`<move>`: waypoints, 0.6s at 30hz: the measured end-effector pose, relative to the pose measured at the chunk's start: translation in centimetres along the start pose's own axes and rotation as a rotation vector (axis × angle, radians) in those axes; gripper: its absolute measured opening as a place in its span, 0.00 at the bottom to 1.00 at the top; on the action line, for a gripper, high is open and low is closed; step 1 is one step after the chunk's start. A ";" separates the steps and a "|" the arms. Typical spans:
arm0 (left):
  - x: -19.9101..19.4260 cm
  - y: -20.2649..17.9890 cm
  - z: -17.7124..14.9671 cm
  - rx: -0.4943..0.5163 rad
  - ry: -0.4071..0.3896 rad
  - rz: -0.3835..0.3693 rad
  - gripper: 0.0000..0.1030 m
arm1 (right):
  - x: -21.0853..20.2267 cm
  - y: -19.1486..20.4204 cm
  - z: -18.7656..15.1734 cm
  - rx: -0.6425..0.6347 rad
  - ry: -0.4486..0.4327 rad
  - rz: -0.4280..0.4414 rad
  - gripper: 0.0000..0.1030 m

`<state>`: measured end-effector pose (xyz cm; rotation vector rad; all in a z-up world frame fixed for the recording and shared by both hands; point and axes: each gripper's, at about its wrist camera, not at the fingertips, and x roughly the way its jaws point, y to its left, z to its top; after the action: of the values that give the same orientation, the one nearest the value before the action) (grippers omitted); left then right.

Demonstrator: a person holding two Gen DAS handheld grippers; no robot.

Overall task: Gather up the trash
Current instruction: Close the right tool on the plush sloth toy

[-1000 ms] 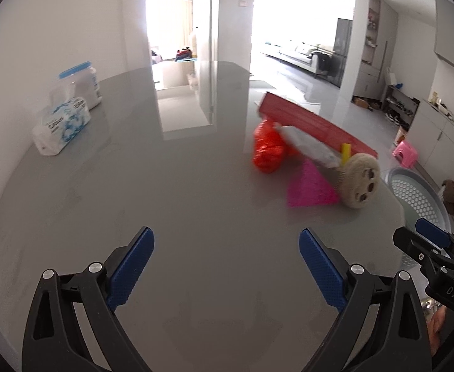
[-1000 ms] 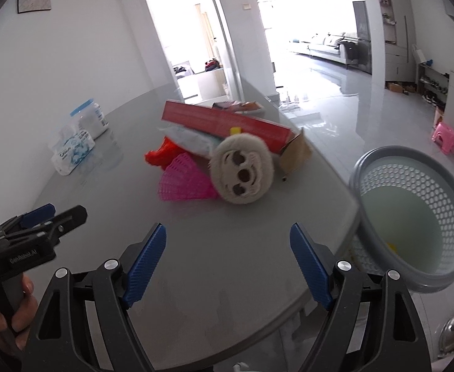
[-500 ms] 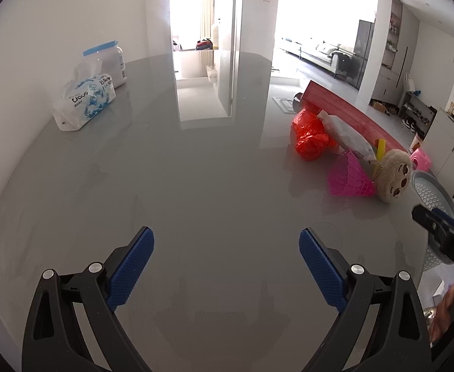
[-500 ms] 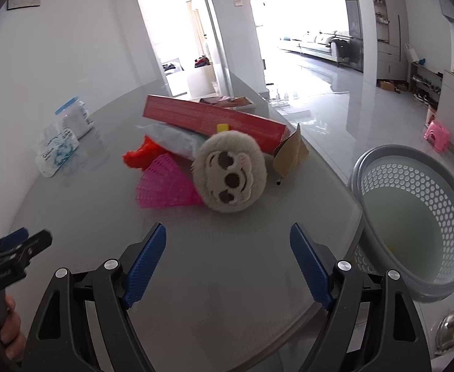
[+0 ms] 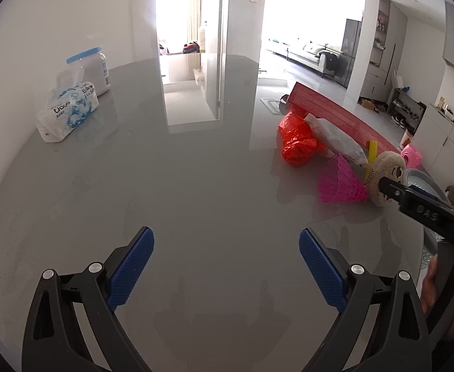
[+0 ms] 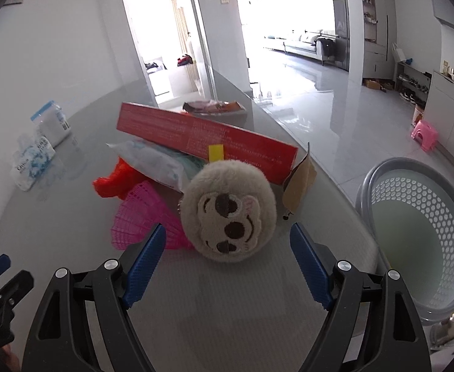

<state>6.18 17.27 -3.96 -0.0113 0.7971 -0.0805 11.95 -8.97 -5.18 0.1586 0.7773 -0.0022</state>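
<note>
the right gripper (image 6: 227, 248), jaws wide and empty, faces the plush toy (image 6: 228, 210) at twelve o'clock and should straddle it squarely before closing, while the left gripper (image 5: 227, 266) hangs open and empty over bare table (image 5: 196, 186).

1. I see white walls (image 5: 56, 15) and a bright open doorway (image 6: 161, 46) at the far side.
2. Far right, a glossy pale tile floor (image 6: 335, 108) runs to a sofa (image 6: 301, 45) in strong daylight.
3. A dark fridge (image 6: 341, 31) stands beside it.
4. Right: shoe rack (image 6: 411, 85), white cabinets (image 6: 453, 108), pink stool (image 6: 425, 133).
</note>
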 end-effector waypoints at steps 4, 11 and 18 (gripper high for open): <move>0.3 -0.2 0.2 0.003 0.003 -0.010 0.90 | 0.7 0.3 0.2 0.008 -0.004 -0.029 0.76; 0.8 -0.7 0.2 0.005 0.012 -0.031 0.90 | 1.6 0.7 0.7 0.000 0.006 -0.057 0.67; 0.6 -1.8 0.3 0.011 0.013 -0.048 0.90 | 1.0 0.6 0.3 -0.016 -0.009 -0.017 0.55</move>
<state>6.65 15.39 -4.08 -0.0195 0.8091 -0.1308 12.94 -8.38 -5.61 0.1362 0.7691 -0.0130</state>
